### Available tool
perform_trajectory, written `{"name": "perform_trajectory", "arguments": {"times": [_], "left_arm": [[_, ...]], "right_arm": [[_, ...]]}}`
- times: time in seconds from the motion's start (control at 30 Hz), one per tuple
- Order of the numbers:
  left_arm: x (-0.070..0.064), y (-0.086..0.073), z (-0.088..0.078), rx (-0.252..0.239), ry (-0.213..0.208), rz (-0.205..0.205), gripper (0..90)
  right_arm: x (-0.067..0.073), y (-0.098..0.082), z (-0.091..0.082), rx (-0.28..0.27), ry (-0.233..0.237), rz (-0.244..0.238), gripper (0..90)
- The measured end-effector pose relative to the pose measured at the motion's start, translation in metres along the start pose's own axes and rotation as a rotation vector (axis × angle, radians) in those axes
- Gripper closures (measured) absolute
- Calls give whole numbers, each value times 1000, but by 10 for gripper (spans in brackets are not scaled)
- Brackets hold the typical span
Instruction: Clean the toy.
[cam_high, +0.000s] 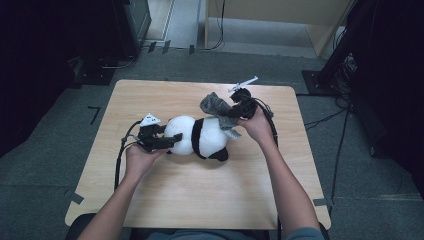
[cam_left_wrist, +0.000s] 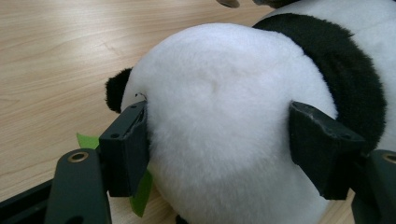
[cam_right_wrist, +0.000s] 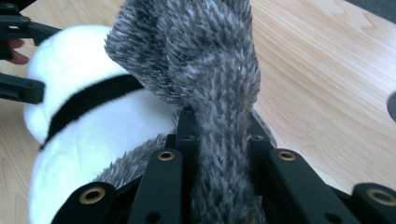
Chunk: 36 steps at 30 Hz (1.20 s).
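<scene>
Lighting: your table (cam_high: 200, 190) is evenly lit from overhead, shadows soft; the floor corners fall dark. Close views: sharp, no glare, slightly blurred at the bottom edge.

Both forearms enter from the bottom of the high view. The left hand (cam_high: 137, 157), left of centre, holds the left gripper (cam_high: 167, 141) level, pointing right, its jaws spread wide and pressing. The right hand (cam_high: 257, 125), upper centre, carries the right gripper (cam_high: 231, 111) aimed left, jaws pinched nearly together.
</scene>
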<state>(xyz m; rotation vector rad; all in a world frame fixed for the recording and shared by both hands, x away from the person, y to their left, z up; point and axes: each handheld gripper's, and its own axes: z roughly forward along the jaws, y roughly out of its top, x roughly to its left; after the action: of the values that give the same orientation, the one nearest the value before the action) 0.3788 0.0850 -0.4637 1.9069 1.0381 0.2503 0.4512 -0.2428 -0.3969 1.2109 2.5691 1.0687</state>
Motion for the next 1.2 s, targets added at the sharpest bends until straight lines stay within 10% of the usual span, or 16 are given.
{"name": "perform_trajectory", "arguments": {"times": [0.27,0.43,0.73,1.2], "left_arm": [[1,-1,0,-3,-4,-6,262],[1,-1,-1,-3,-4,2,262],[1,-2,-2,-18,-14,14,261],[1,-2,-1,-26,-11,17,260]], "right_arm": [[-14,-14,-5,66,-46,28,758],[-13,-12,-14,8,-65,24,758],[30,18,-23,-80,-26,-50,758],[96,55,25,-83,62,-150,753]]}}
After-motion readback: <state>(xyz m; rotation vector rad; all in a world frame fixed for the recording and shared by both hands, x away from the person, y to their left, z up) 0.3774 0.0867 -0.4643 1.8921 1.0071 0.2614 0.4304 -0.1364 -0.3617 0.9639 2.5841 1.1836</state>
